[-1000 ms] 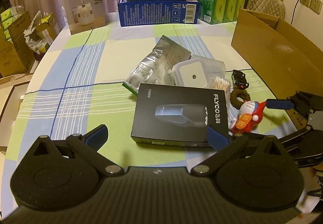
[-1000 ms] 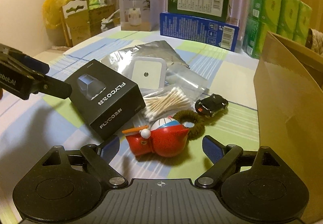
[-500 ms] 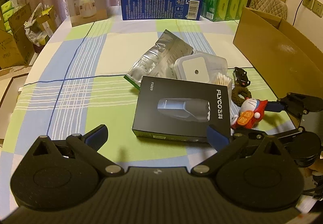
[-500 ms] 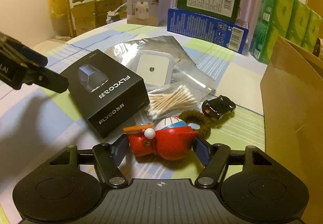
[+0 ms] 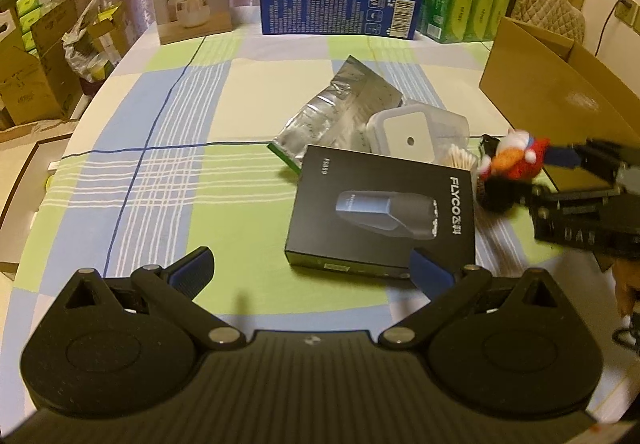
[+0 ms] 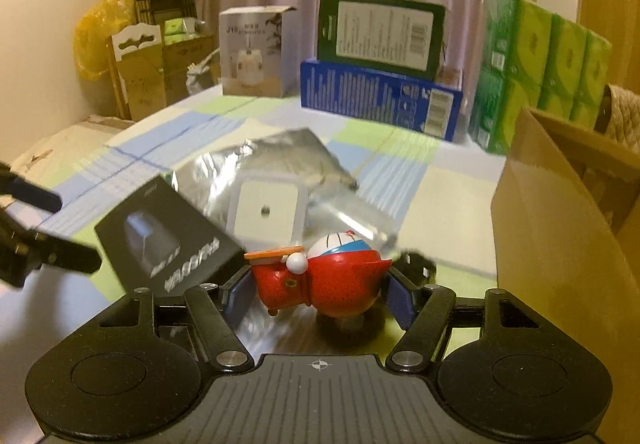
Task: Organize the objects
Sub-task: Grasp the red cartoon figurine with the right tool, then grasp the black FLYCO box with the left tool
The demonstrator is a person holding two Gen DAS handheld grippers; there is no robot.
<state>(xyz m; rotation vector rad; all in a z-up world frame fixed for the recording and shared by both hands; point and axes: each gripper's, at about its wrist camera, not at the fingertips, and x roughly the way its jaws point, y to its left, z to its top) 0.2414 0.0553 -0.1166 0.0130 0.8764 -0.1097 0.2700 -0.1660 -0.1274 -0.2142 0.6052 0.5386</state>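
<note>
My right gripper point(image 6: 318, 290) is shut on a red toy figure point(image 6: 320, 280) and holds it above the table; in the left wrist view the red toy figure point(image 5: 516, 156) hangs at the right, with a dark hair tie point(image 5: 498, 194) dangling under it. My left gripper point(image 5: 310, 276) stands open and holds nothing, just short of the black shaver box point(image 5: 384, 214). The shaver box point(image 6: 168, 240) lies left of the toy. Behind it sit a white square container point(image 5: 416, 132), a silver foil pouch point(image 5: 340, 112) and cotton swabs point(image 5: 460, 158).
An open cardboard box point(image 6: 560, 228) stands at the right of the table, also seen as the cardboard box point(image 5: 556, 92). Blue, green and white cartons point(image 5: 340, 4) line the far edge. A small black toy car point(image 6: 418, 264) lies beyond the toy. More boxes stand on the floor at the left point(image 5: 36, 64).
My right gripper closed on the red toy figure and lifted it off the table, with the hair tie coming up too. My left gripper stayed open near the shaver box.
</note>
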